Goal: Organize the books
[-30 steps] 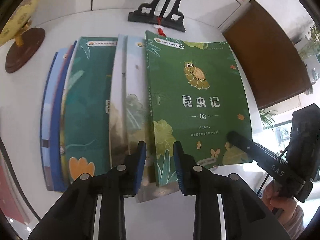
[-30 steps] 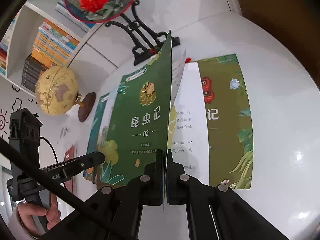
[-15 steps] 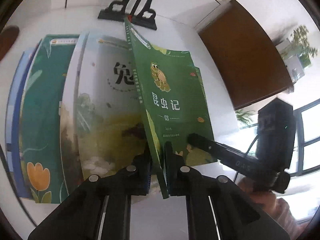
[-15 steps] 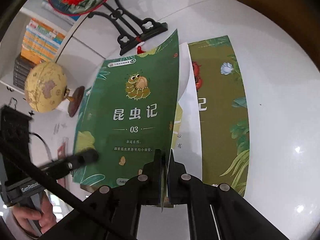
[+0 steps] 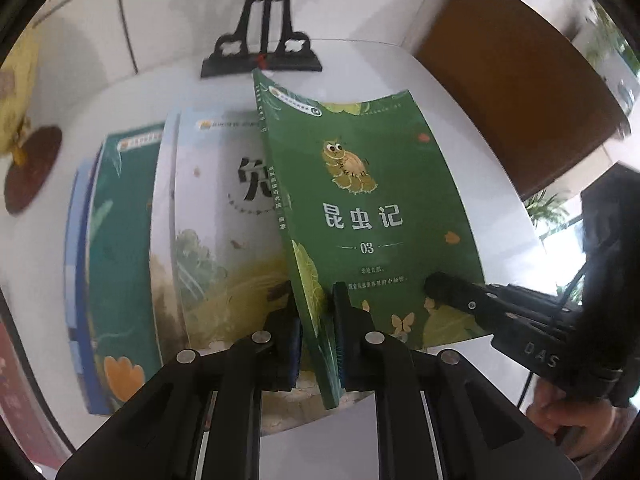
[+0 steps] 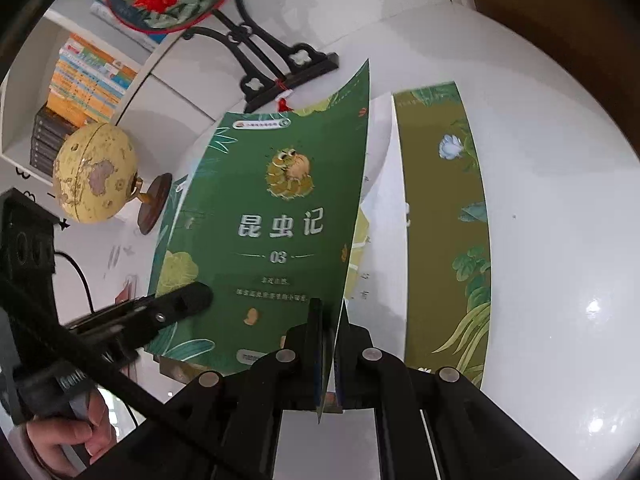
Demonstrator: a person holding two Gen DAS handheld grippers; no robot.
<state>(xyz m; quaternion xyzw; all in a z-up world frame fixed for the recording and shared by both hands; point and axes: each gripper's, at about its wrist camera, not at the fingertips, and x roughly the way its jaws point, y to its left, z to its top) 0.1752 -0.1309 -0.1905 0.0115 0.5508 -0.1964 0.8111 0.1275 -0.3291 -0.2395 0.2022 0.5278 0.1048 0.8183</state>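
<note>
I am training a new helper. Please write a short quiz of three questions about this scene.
1. True or false: the green book lies flat on the table.
2. The left gripper is: A open, B shut on the green book, C shut on nothing.
3. What round thing stands beside the black stand?

Key: 1 false, both grippers hold it up; the right gripper clamps its cover. 2 B. 3 the globe.

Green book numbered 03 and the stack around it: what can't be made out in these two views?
- Pale book, left wrist view: its title is half hidden by the green book.
- Olive book, right wrist view: its title is covered by a white page.
- Blue book, left wrist view: only an edge strip shows under the teal book.
- Green book's small print: too small to read.
</note>
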